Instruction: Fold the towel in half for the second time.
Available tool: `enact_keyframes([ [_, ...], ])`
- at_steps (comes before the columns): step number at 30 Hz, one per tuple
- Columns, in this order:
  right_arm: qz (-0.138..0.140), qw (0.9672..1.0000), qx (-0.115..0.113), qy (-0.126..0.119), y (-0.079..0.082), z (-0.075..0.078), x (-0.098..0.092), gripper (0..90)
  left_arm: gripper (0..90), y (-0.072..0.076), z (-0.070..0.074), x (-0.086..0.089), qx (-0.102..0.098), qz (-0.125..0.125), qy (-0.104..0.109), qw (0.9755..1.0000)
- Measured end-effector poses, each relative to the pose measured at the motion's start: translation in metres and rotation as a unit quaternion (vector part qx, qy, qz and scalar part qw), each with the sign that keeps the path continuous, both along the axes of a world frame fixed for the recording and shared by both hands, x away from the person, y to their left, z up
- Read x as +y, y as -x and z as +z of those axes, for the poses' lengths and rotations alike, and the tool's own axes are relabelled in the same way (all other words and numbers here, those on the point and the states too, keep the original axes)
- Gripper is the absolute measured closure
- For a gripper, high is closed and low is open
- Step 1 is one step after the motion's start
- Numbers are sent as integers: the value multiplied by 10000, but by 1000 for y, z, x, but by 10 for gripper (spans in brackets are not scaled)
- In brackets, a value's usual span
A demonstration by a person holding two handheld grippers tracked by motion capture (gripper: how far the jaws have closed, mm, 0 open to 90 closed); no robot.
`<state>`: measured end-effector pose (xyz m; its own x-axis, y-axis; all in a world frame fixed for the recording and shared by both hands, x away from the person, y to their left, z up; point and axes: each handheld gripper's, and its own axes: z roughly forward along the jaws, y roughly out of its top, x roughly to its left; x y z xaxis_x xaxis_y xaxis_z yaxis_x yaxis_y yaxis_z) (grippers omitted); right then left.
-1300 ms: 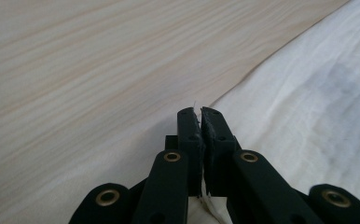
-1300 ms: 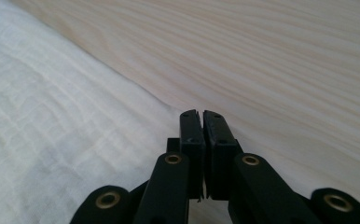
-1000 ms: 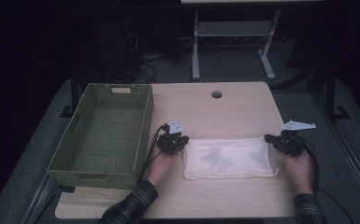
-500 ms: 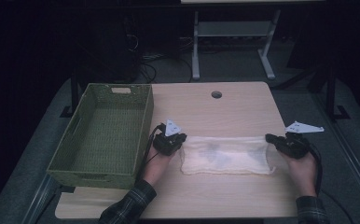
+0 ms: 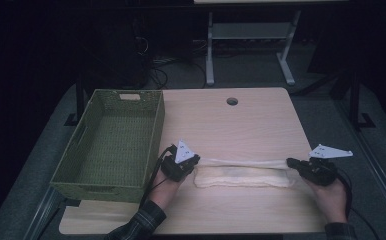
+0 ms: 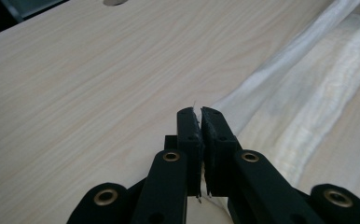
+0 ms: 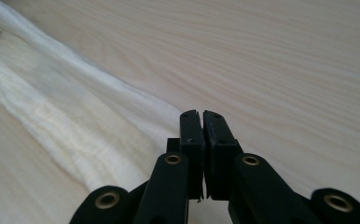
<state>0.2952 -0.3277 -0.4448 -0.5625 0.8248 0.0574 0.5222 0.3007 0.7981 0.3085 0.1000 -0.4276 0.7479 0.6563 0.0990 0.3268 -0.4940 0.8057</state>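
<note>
- White cloth (image 5: 243,175) lies near the worktop's (image 5: 241,125) front edge, its long axis running left to right.
- Left tongs (image 5: 193,161) pinch the cloth's far left corner, jaws closed on it.
- Right tongs (image 5: 292,163) pinch the far right corner likewise; each hand is nearest its own end.
- Compared with a second ago, the far edge is lifted and stretched taut, the cloth folding toward the front.
- Green basket (image 5: 111,145) sits at the left edge.

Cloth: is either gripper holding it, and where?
Both are. The left gripper pinches the cloth at its left far corner, the right gripper at its right far corner; that edge is lifted taut between them.
</note>
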Motion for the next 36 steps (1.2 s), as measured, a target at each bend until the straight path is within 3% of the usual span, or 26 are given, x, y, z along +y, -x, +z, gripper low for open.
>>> enact_keyframes([
  [5,68,9999,112,-9,15,-1,-1,871,864,9,-2,2,88,-56,16,9999],
  [9,91,9998,173,-12,23,-4,-2,870,864,14,-7,1,168,-146,-131,9997],
  [14,173,9993,306,91,30,-10,0,867,861,16,-14,2,441,-215,-192,9986],
  [19,179,9989,402,173,32,-12,2,851,831,22,-18,0,525,-280,-262,9979],
  [21,195,9989,405,157,33,-10,2,771,752,25,-15,1,486,-283,-219,9982],
  [23,193,9990,398,-11,34,-5,2,651,682,28,-9,2,446,-294,-81,9985],
  [25,212,9992,335,-102,37,-1,1,625,638,29,-5,3,357,-267,-5,9990],
  [31,146,9994,285,-145,33,4,4,554,591,15,0,2,353,-218,107,9991],
  [36,64,9993,354,-40,28,1,5,530,521,2,-3,-5,459,-304,11,9985],
])
